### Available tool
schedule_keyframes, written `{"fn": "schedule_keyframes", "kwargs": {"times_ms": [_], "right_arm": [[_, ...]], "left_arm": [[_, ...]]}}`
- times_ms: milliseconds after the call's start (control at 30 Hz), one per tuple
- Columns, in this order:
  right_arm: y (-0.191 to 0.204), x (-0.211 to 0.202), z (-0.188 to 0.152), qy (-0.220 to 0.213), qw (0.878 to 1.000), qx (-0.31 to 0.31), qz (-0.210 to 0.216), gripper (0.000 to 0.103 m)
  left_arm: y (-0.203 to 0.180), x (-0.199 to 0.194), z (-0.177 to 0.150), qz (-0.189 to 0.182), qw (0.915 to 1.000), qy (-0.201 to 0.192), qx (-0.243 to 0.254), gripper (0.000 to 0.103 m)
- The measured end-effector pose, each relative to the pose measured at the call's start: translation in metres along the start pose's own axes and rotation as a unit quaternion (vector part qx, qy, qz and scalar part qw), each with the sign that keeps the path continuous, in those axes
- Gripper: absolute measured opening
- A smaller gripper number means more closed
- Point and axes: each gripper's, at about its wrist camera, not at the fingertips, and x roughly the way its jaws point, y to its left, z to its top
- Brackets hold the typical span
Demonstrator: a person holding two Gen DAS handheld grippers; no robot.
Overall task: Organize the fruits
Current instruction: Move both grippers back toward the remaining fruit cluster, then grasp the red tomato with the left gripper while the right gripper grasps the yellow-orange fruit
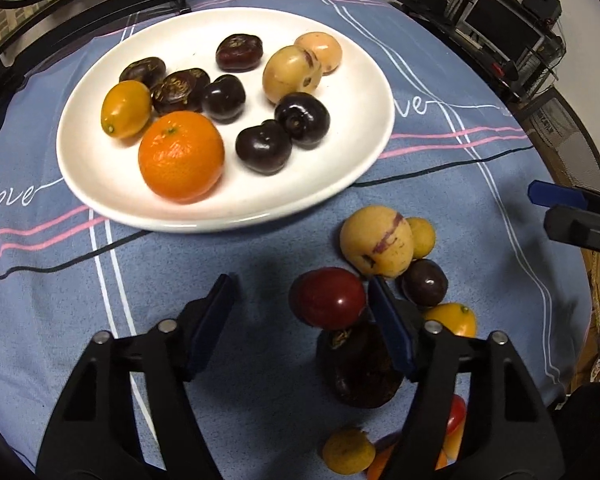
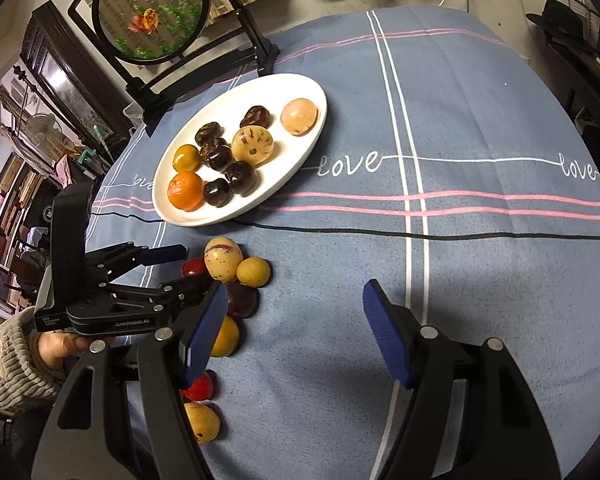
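A white plate (image 1: 342, 168) at the far side of the blue tablecloth (image 1: 60, 280) holds an orange (image 1: 181, 156), a kumquat, two pale melons and several dark fruits. A loose pile lies nearer on the cloth. My left gripper (image 1: 300, 320) is open over it. A red fruit (image 1: 327, 298) sits between the jaws against the right pad (image 1: 390, 328), well clear of the left pad, and a dark fruit (image 1: 360, 372) lies just below. A striped yellow melon (image 1: 376, 246) lies beyond. My right gripper (image 2: 296, 330) is open over bare cloth, right of the pile (image 2: 236, 268).
A round fish picture on a black stand (image 2: 152, 8) stands behind the plate (image 2: 304, 148). A person's hand (image 2: 56, 344) in a knitted sleeve holds the left gripper (image 2: 180, 268). Shelves and clutter ring the table, whose edge curves away at the right.
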Motion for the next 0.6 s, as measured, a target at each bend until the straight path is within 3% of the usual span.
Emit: {"fn": "schedule_keyframes", "kwargs": {"times_ms": [67, 100, 133, 333, 600], "right_arm": [[0.0, 0.001, 0.0, 0.002, 1.0, 0.0, -0.001, 0.07], [0.0, 0.002, -0.001, 0.003, 1.0, -0.002, -0.001, 0.07], [0.001, 0.003, -0.001, 0.004, 1.0, -0.004, -0.001, 0.07], [0.007, 0.009, -0.003, 0.015, 1.0, -0.018, 0.001, 0.07], [0.024, 0.02, -0.008, 0.032, 0.998, -0.058, 0.004, 0.07]], "left_arm": [[0.001, -0.001, 0.001, -0.013, 0.9999, -0.002, -0.006, 0.047], [0.001, -0.001, 0.001, -0.017, 0.9998, -0.002, -0.008, 0.034], [0.002, -0.001, 0.001, -0.022, 0.9997, -0.001, -0.01, 0.032], [-0.006, -0.002, -0.004, -0.015, 0.9998, -0.006, -0.007, 0.032], [0.017, -0.019, -0.02, -0.003, 0.999, -0.015, -0.042, 0.032]]}}
